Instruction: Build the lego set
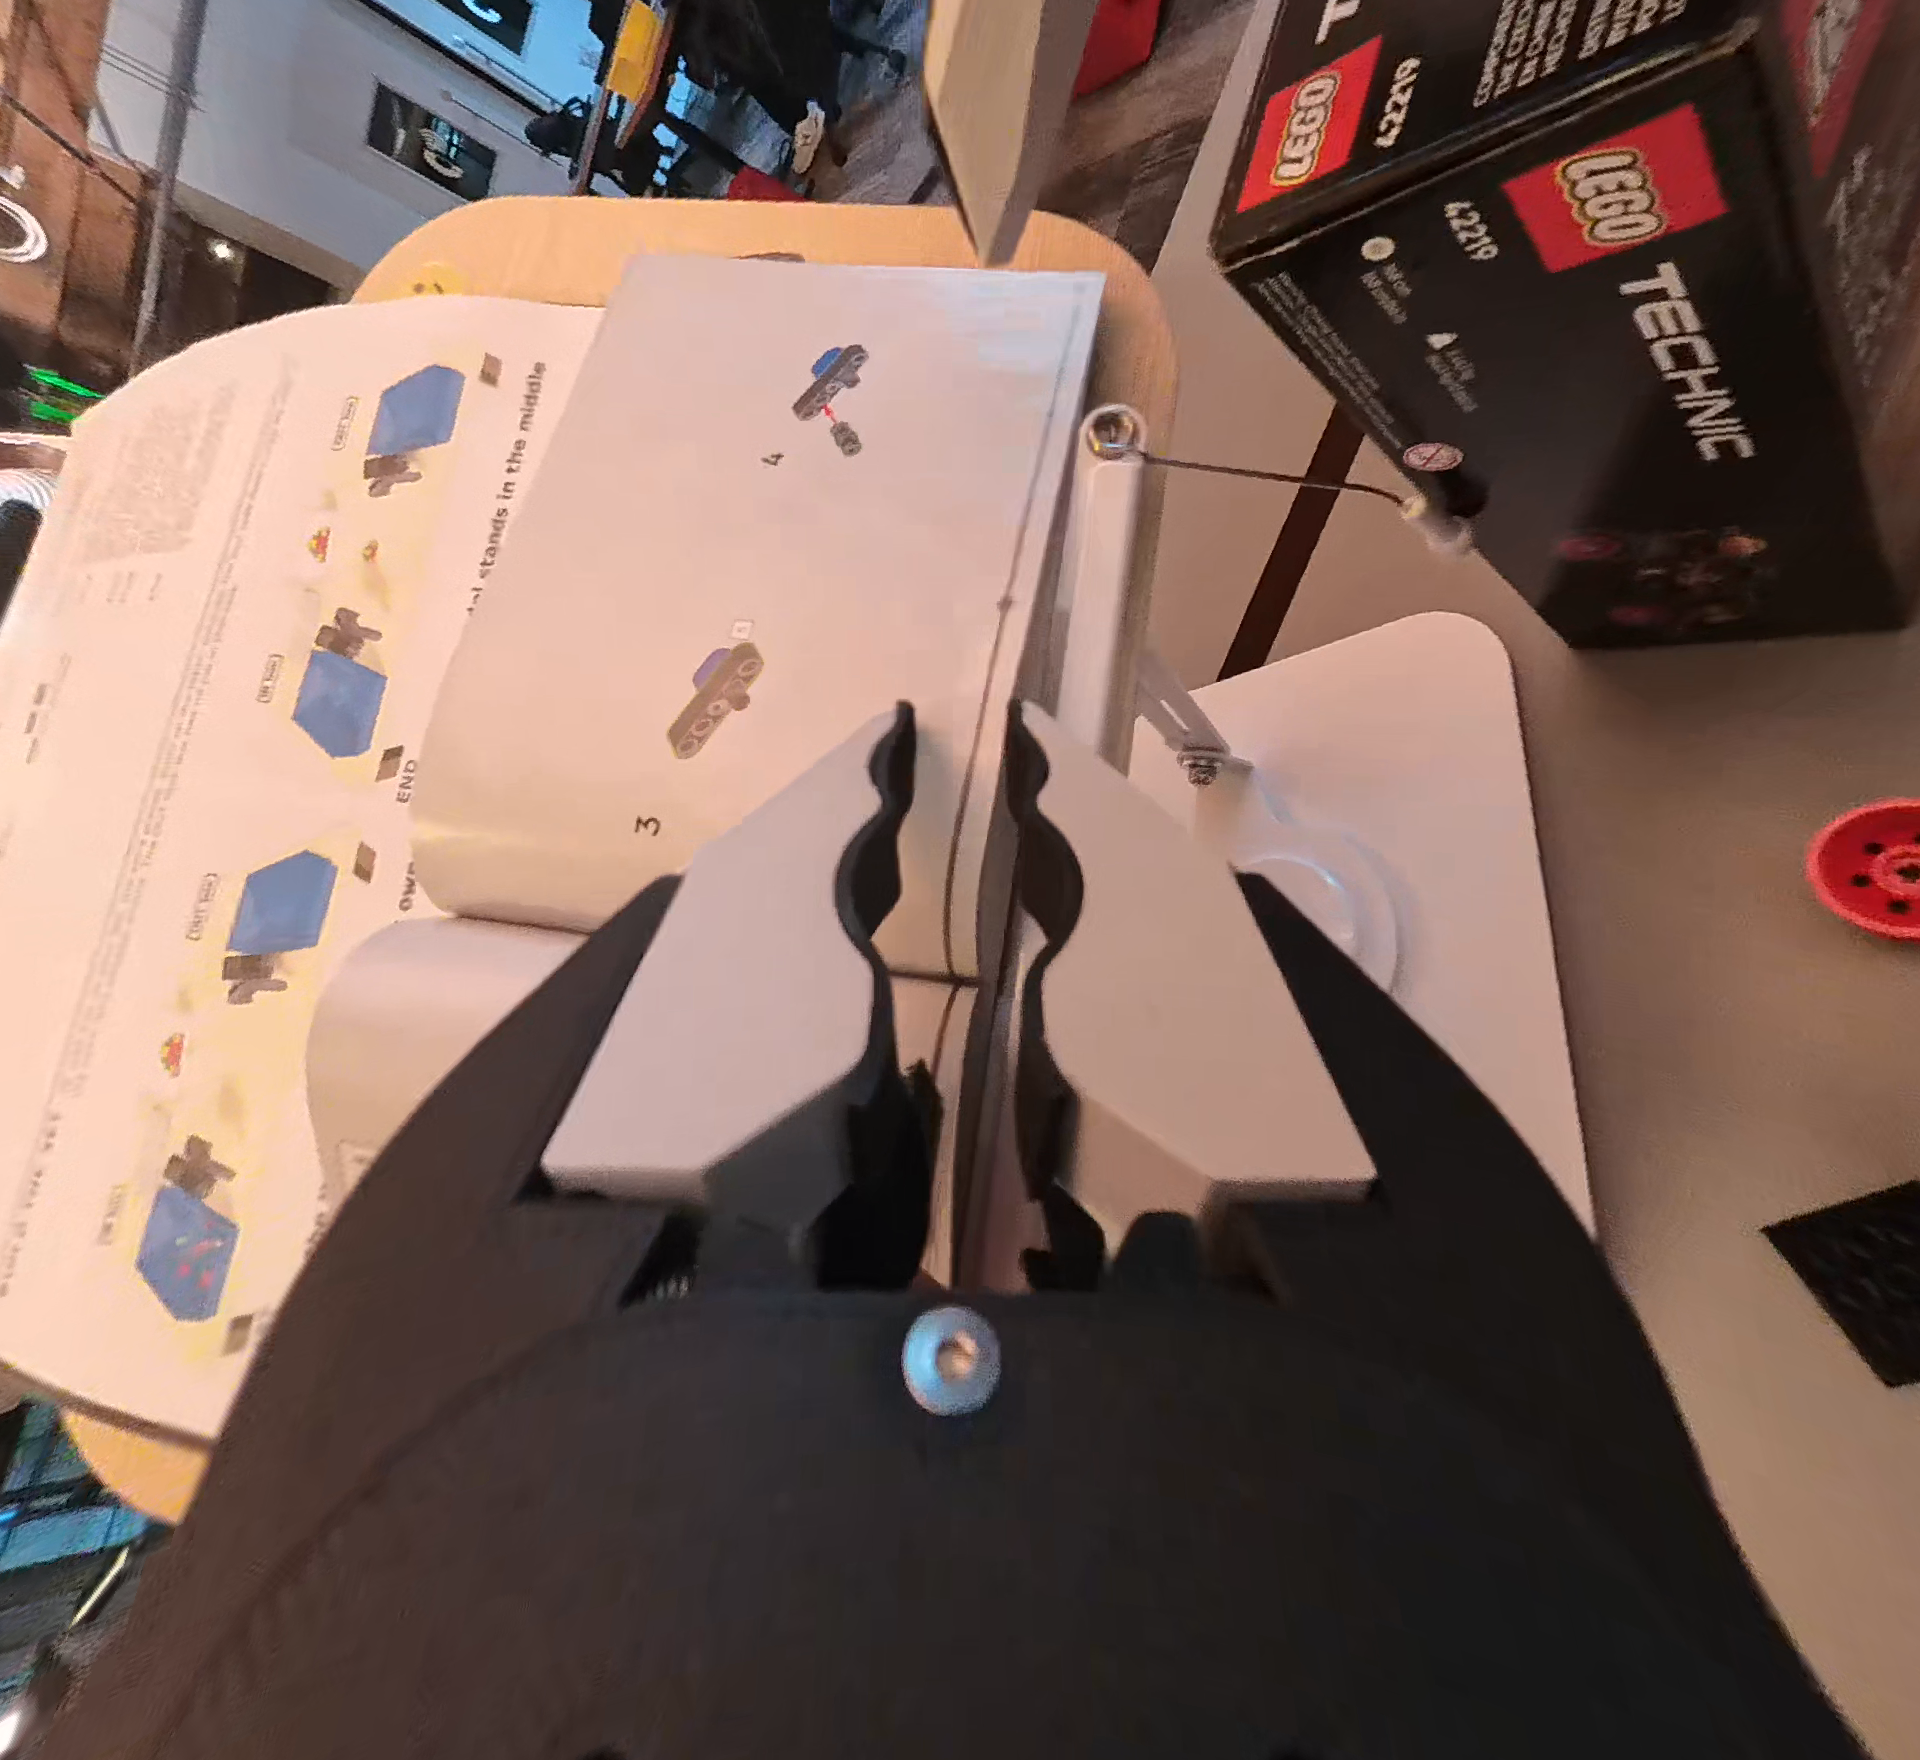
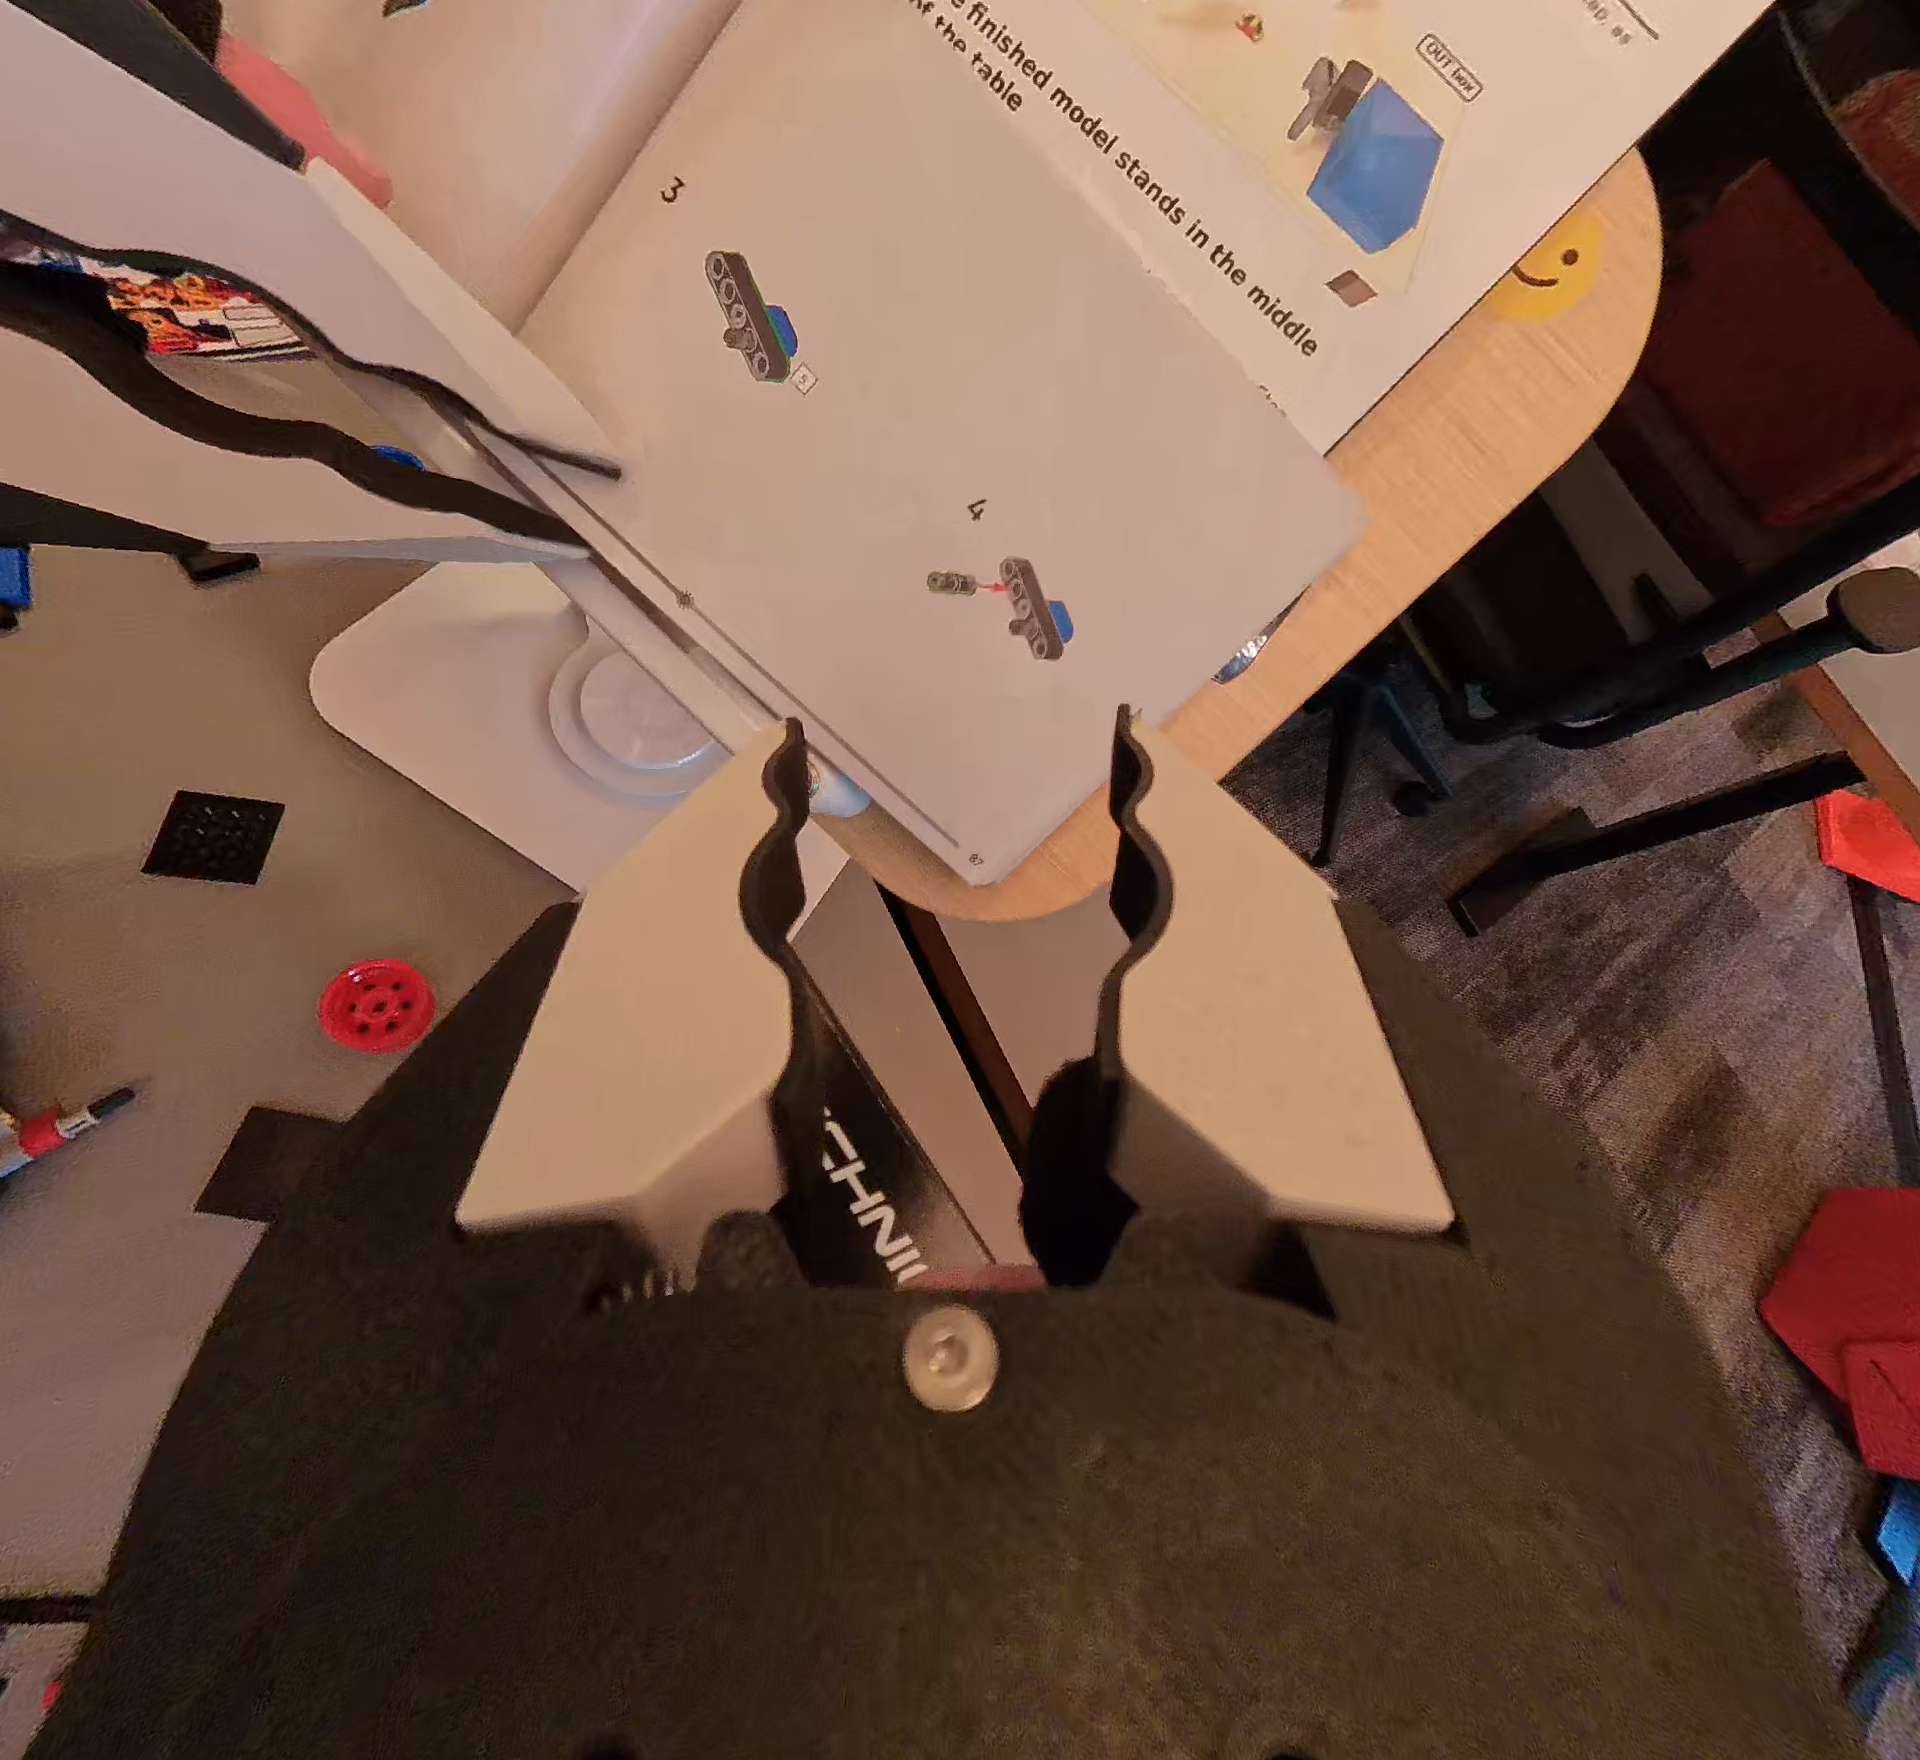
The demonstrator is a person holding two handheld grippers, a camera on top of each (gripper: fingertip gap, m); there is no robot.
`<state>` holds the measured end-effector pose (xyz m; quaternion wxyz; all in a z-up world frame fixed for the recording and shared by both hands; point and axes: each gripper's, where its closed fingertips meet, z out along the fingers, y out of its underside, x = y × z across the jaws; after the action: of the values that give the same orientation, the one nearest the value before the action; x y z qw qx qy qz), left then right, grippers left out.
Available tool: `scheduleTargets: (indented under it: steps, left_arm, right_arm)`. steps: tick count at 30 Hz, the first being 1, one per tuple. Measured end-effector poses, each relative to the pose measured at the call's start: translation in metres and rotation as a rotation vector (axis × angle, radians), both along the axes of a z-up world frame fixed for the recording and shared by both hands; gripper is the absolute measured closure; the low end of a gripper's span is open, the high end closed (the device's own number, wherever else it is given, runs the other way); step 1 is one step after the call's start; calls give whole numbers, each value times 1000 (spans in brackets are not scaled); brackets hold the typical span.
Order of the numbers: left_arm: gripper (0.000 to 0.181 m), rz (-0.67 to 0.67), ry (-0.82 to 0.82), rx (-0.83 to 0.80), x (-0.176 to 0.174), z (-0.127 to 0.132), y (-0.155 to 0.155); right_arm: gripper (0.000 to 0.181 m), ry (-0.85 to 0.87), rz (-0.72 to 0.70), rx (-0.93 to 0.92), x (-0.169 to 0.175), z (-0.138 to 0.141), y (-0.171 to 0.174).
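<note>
The open instruction booklet (image 1: 779,515) rests on a tilted wooden holder (image 2: 1455,484) and shows steps with a dark beam and a blue part. A thin dark cord (image 1: 971,775) runs along its right page edge. My left gripper (image 1: 961,723) is slightly open, and its fingers straddle that cord and page edge without pressing on them. It also shows in the right wrist view (image 2: 603,510), at the page's side. My right gripper (image 2: 956,734) is wide open and empty, at the lower corner of the booklet (image 2: 935,411).
A black Lego box (image 1: 1621,339) stands at the right of the holder's white base (image 1: 1403,827). A red wheel (image 2: 374,1004), a black square patch (image 2: 213,837) and a red-and-grey part (image 2: 62,1128) lie on the table. A printed sheet (image 2: 1299,48) lies behind the booklet.
</note>
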<state>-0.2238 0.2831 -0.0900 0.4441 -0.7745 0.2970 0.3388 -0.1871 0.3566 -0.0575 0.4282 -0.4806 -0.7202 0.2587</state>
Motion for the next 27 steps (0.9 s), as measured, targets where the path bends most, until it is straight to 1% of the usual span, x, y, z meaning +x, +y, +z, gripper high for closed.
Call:
scheduleTargets:
  steps: [1,2,5,9,14,18,22,25,27]
  left_arm:
    - [174,-6,-4,0,1,-1,0]
    - [177,-5,-3,3,1,-1,0]
    - [179,-10,-48,3,1,-5,1]
    - [179,-41,-206,-10,3,-7,1]
    - [181,-85,-370,-3,7,-3,0]
    - [181,-118,-476,17,10,3,-2]
    - [181,-130,-500,11,12,3,-4]
    - [181,-133,-509,4,12,3,-4]
    - [181,-132,-509,-2,12,2,-4]
  right_arm:
    - [124,-6,2,4,0,-1,0]
    - [124,-11,3,8,0,-3,1]
    - [124,-17,7,3,-1,-5,4]
    - [125,-23,21,-25,-4,-5,6]
    - [124,-23,34,-62,-14,0,11]
    - [118,-42,4,-133,-20,1,22]
    - [116,-39,16,-285,-16,4,22]
    - [115,-103,-2,-367,-7,-9,26]
    - [116,-114,9,-402,-3,-14,25]
